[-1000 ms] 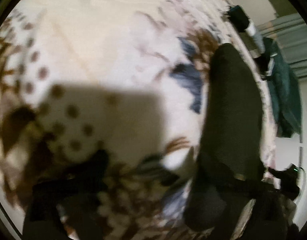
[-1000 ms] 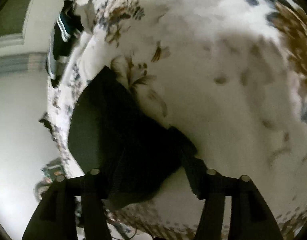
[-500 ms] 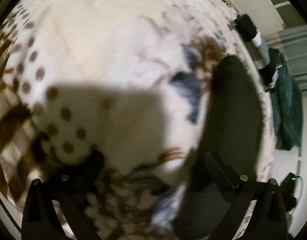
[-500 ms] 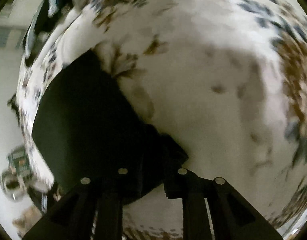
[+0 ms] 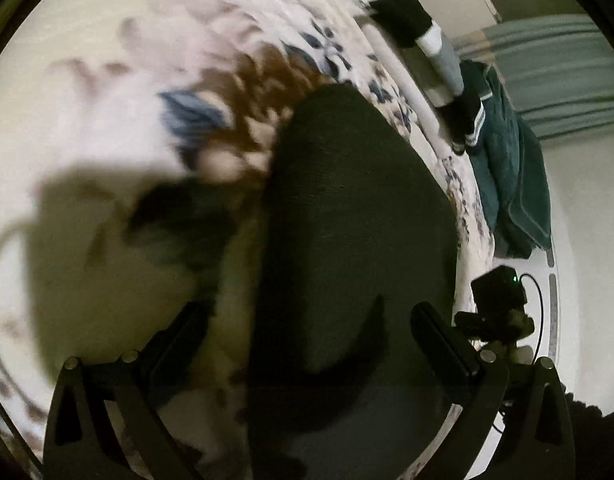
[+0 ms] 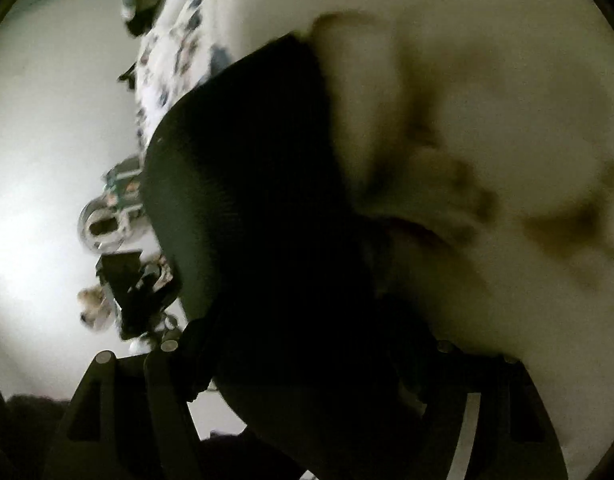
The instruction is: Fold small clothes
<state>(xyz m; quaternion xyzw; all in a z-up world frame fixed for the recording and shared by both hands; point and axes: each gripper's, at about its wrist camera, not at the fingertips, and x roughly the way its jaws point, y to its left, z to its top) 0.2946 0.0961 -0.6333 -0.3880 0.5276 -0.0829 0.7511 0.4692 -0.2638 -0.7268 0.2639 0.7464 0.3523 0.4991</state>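
A dark green-black small garment (image 5: 359, 216) lies on a white floral bedspread (image 5: 107, 60), near the bed's edge. My left gripper (image 5: 307, 332) is open, its fingers spread wide over the garment's near end, just above it. In the right wrist view the same garment (image 6: 259, 184) fills the middle. My right gripper (image 6: 307, 364) sits at the garment's near edge; dark cloth covers the space between its fingers, and whether they pinch it is hidden.
A teal towel (image 5: 507, 184) and black-and-white socks (image 5: 411, 24) lie at the bed's far edge. A small black device on a stand (image 5: 499, 300) sits on the pale floor (image 6: 39, 160) beside the bed. The bedspread (image 6: 487, 120) stretches right.
My left gripper has swung right, from the bare bedspread to over the garment. My right gripper has moved in close, and the garment now covers its fingers.
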